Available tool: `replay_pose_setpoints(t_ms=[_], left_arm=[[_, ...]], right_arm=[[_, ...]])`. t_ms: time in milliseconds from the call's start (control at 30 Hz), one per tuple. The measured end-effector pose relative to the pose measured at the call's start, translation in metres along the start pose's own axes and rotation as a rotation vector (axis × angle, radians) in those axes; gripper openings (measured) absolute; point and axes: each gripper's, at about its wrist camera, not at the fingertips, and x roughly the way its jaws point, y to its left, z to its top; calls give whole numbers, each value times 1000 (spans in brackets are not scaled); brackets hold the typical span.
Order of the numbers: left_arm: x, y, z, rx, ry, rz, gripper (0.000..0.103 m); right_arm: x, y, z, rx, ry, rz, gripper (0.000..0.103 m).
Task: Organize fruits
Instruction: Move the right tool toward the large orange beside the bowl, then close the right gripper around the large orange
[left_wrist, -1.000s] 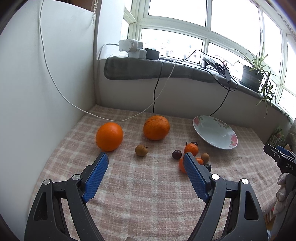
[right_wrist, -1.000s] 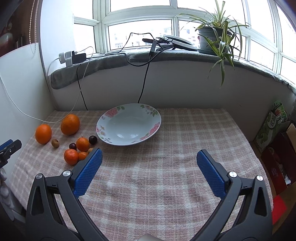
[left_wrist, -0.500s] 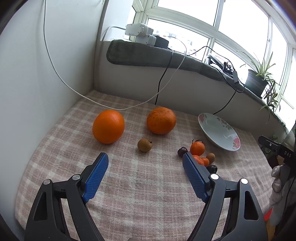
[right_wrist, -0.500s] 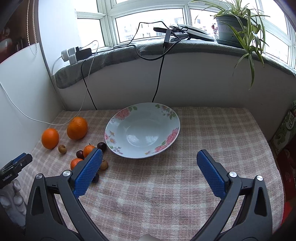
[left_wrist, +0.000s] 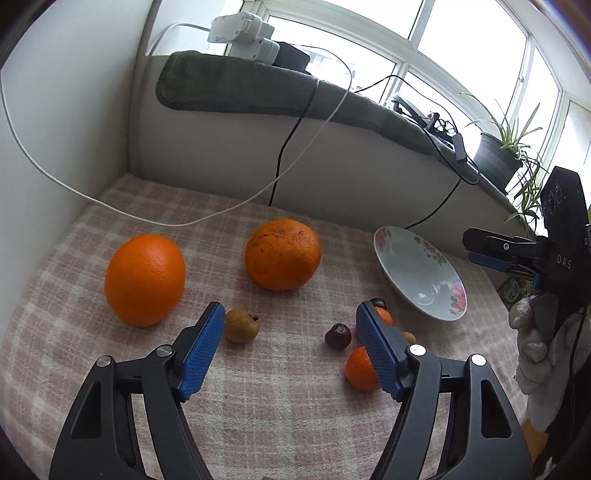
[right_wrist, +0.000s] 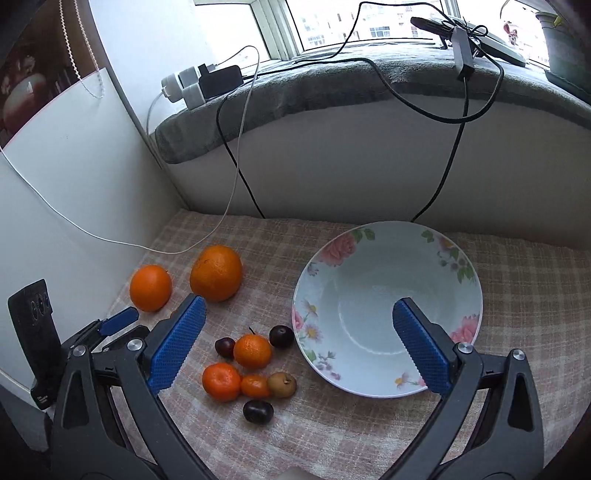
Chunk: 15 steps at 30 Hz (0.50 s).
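Two large oranges (left_wrist: 144, 279) (left_wrist: 282, 254) lie on the checked cloth; they also show in the right wrist view (right_wrist: 150, 287) (right_wrist: 216, 273). A small brown fruit (left_wrist: 241, 325) sits by my open, empty left gripper (left_wrist: 290, 347). Small tangerines (right_wrist: 252, 350) (right_wrist: 221, 381), dark cherries (right_wrist: 258, 411) (right_wrist: 281, 335) and another brown fruit (right_wrist: 282, 384) cluster left of the floral bowl (right_wrist: 384, 258), which holds nothing. My right gripper (right_wrist: 295, 347) is open and empty above the cluster and the bowl's near rim.
A white cable (left_wrist: 110, 206) trails across the cloth's back left corner. Black cables (right_wrist: 243, 184) hang down the wall from the grey-padded sill (right_wrist: 332, 85). A white panel (left_wrist: 55, 147) bounds the left side. A potted plant (left_wrist: 496, 158) stands on the sill.
Both grippers have moved forward and lower toward the fruit. The oranges and bowl now look larger. Nothing was picked up.
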Motion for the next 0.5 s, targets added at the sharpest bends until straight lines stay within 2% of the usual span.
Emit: replay_pose_setpoints(t_ms=[167, 500], left_arm=[[16, 8, 7, -31, 19, -20, 66], [38, 7, 17, -22, 47, -24, 62]], right_arm=[[30, 8, 15, -15, 57, 48, 103], [94, 21, 36, 64, 200, 182, 92]])
